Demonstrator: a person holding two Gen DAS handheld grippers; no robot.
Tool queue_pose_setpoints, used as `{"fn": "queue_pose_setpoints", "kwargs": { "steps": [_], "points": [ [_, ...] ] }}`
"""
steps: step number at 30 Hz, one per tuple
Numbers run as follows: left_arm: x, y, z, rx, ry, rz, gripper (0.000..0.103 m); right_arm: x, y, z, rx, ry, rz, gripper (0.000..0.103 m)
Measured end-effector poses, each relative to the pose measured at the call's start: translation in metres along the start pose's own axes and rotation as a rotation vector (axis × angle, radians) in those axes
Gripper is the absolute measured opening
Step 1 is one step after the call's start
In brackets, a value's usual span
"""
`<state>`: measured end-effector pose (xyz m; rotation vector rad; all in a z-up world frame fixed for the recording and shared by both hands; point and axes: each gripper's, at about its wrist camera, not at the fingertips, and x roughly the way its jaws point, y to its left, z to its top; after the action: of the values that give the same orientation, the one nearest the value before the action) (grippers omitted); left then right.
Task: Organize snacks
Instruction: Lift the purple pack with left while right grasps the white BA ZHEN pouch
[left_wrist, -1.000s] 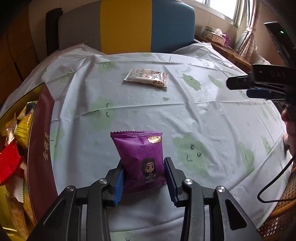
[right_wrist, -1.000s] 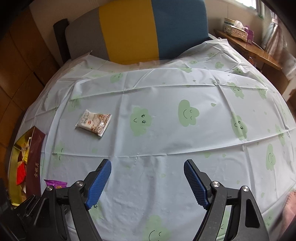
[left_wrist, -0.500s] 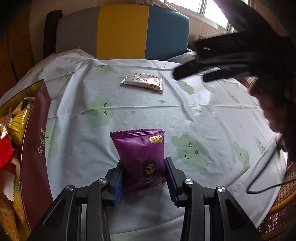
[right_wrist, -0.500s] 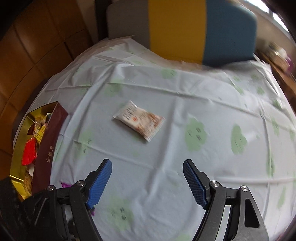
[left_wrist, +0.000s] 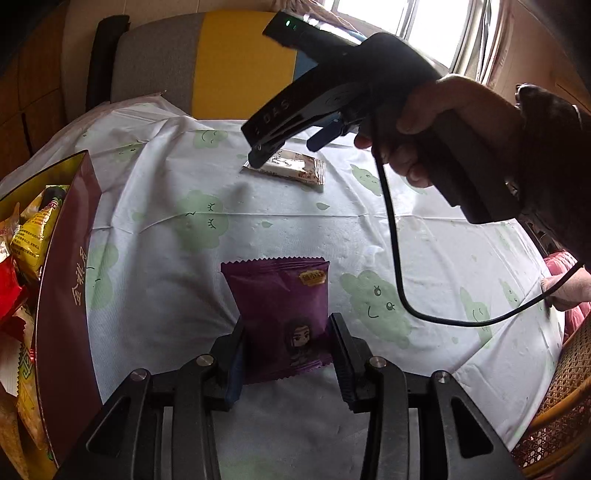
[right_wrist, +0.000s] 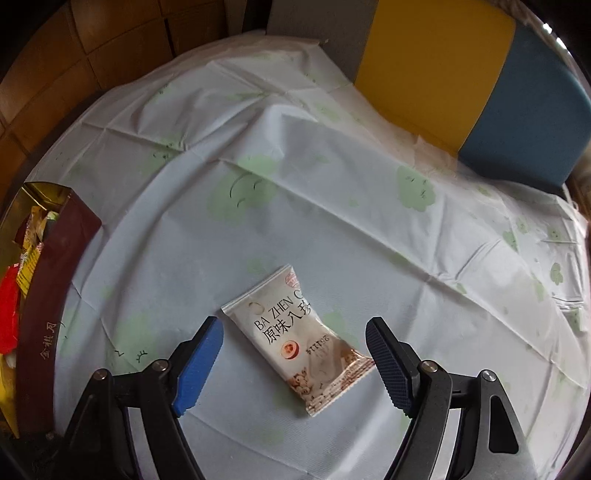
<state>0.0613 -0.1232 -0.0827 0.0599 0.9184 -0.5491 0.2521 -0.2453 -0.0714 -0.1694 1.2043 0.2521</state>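
My left gripper (left_wrist: 290, 354) is shut on the lower part of a purple snack packet (left_wrist: 280, 295), which stands up from the cloud-print tablecloth. A white snack packet (right_wrist: 295, 339) lies flat farther back, also seen as the white packet (left_wrist: 295, 168) in the left wrist view. My right gripper (right_wrist: 295, 354) hangs just above it, open, with a blue-padded finger on either side and neither pad touching. A person's hand holds the right gripper (left_wrist: 291, 146) pointing steeply down. A maroon box (left_wrist: 66, 277) with a gold inside stands at the left, holding several snack packets.
The maroon box (right_wrist: 48, 295) sits at the table's left edge. A grey, yellow and blue seat back (left_wrist: 221, 62) stands behind the table. A wicker chair (left_wrist: 561, 406) is at the right edge. A black cable (left_wrist: 399, 277) droops from the right gripper over the cloth.
The right gripper has swung leftward across the table, rolled, and come down over the white packet. The left gripper stays shut on the purple packet in nearly the same place.
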Motion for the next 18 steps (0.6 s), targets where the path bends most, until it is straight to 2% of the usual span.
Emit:
{"fn": "queue_pose_setpoints", "kwargs": {
  "steps": [2,3,6,10,18],
  "points": [
    [0.0,0.0,-0.001,-0.001,-0.002,0.0,0.041,0.002,0.002,-0.008,-0.005,0.016,0.018,0.051],
    [0.0,0.0,-0.001,0.0,-0.004,0.001,0.041,-0.002,0.001,-0.012,0.003,0.01,0.035,0.048],
    [-0.001,-0.001,-0.003,0.003,-0.008,0.008,0.041,-0.013,0.001,-0.03,0.008,0.012,-0.002,0.036],
    [-0.003,-0.004,-0.005,0.007,-0.015,0.016,0.041,-0.033,-0.006,-0.067,0.062,0.017,-0.008,0.036],
    [-0.003,-0.009,-0.007,0.026,-0.023,0.048,0.041,-0.057,-0.015,-0.142,0.184,0.057,0.075,0.036]
  ]
}}
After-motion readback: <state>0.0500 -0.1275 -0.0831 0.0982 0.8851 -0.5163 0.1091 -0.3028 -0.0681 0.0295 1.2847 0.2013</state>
